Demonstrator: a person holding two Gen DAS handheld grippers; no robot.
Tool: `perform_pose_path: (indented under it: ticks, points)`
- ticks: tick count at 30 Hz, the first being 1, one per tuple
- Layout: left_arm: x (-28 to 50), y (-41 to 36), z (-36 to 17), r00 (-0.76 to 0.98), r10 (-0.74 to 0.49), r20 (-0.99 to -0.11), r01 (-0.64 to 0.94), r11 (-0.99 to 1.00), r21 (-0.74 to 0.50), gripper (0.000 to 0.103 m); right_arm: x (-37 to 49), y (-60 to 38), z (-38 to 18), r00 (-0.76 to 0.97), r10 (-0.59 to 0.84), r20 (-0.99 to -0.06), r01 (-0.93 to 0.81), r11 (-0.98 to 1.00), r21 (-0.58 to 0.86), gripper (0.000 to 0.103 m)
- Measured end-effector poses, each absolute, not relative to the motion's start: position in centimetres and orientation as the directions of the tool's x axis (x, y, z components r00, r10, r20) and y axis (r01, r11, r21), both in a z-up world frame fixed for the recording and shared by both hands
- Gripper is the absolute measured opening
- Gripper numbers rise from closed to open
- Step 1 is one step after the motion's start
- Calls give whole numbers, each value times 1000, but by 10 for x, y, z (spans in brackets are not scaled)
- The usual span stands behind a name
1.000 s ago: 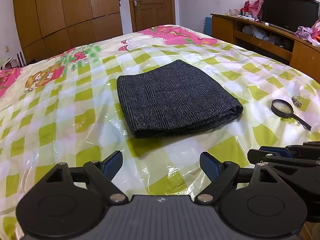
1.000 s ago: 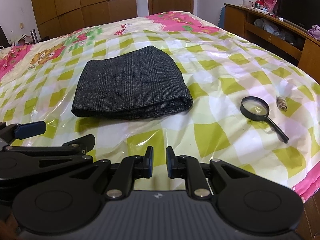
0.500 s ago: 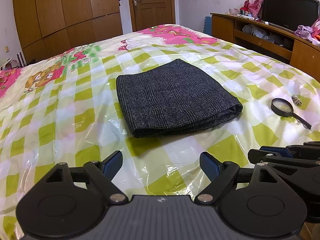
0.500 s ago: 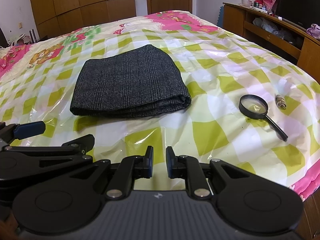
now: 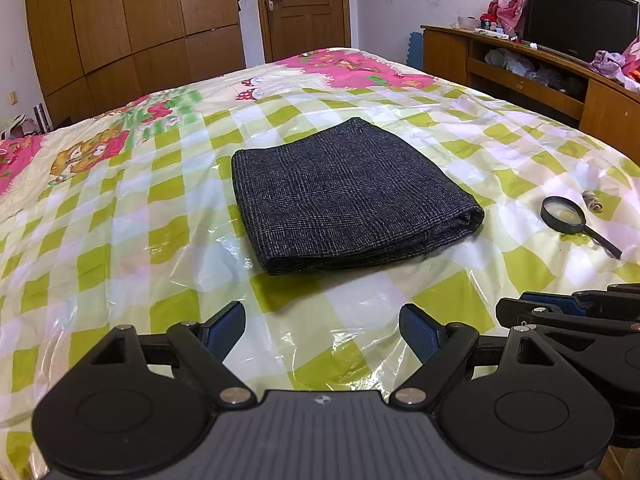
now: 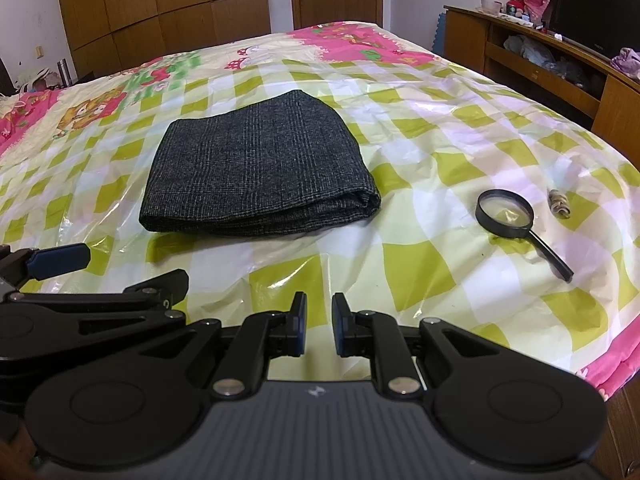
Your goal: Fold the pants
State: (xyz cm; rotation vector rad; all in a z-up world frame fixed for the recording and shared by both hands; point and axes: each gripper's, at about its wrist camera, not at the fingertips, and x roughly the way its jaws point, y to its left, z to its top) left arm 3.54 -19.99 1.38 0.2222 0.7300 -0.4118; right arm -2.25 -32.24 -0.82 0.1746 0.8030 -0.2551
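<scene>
Though shell sharper rightward; pants

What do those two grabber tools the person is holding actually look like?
Both are matte black plastic. The left gripper and the right gripper each have two jointed fingers tipped with blue pads, round discs at the base, silver rivets, a ribbed grey body and a small logo. No cables show.
</scene>
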Motion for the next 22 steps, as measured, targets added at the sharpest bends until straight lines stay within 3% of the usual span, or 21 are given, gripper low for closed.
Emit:
perform_pose_path:
  ticks: [22]
  points:
    - [34,-201,18,671,-276,-689,435,898,64,93,-24,-323,-7,667,-161,-727,291,955,56,15]
